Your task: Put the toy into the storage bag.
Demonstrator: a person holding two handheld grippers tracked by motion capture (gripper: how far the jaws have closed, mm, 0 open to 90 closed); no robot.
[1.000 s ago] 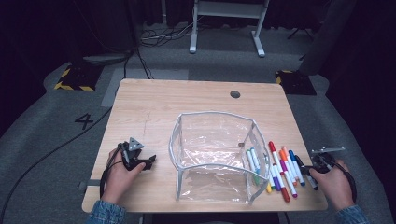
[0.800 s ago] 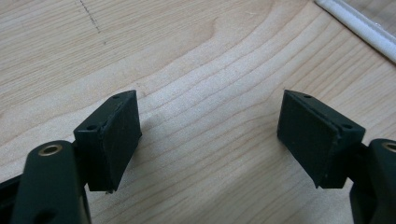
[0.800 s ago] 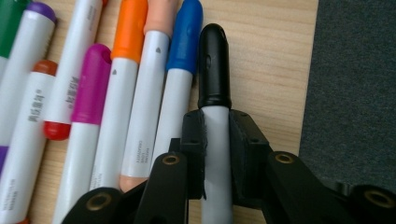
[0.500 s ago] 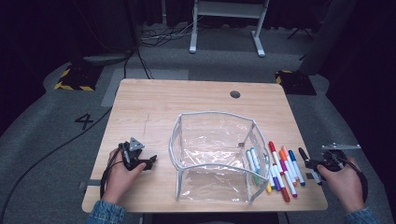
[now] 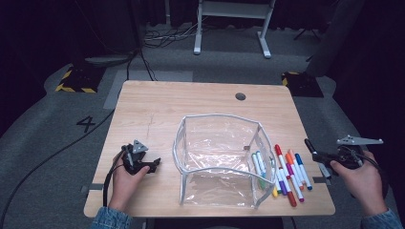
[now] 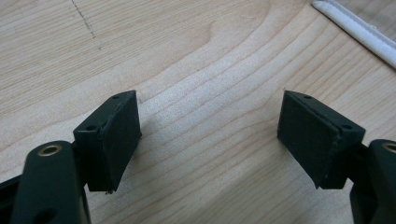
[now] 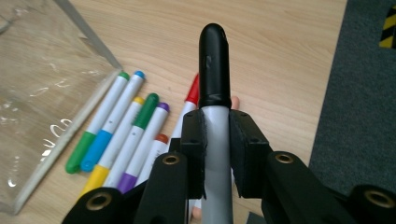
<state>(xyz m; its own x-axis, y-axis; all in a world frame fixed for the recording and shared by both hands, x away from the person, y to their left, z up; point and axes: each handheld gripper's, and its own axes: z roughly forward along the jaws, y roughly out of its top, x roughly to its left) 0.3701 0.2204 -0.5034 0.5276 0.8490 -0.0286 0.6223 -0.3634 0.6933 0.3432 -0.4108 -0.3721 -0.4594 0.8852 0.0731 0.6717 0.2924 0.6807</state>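
The right gripper (image 7: 215, 154) pinches a black-capped marker (image 7: 215, 88) off the bench's right edge, beside the coloured markers (image 5: 286, 171) near the front right corner, while the left gripper (image 6: 210, 135) rests spread near the front left corner, beside the clear pouch (image 5: 219, 157).

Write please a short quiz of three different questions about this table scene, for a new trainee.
1. True or false: the right claw is shut on a marker with a black cap.
2. Multiple choice: where do the other markers lie? A) inside the clear pouch B) on the table, to the right of the clear pouch C) on the floor
3. Short answer: what is between the jaws of the left claw?

Key:
1. True: the pads press on its grey barrel.
2. B.
3. Nothing; the jaws stand open over bare wood.
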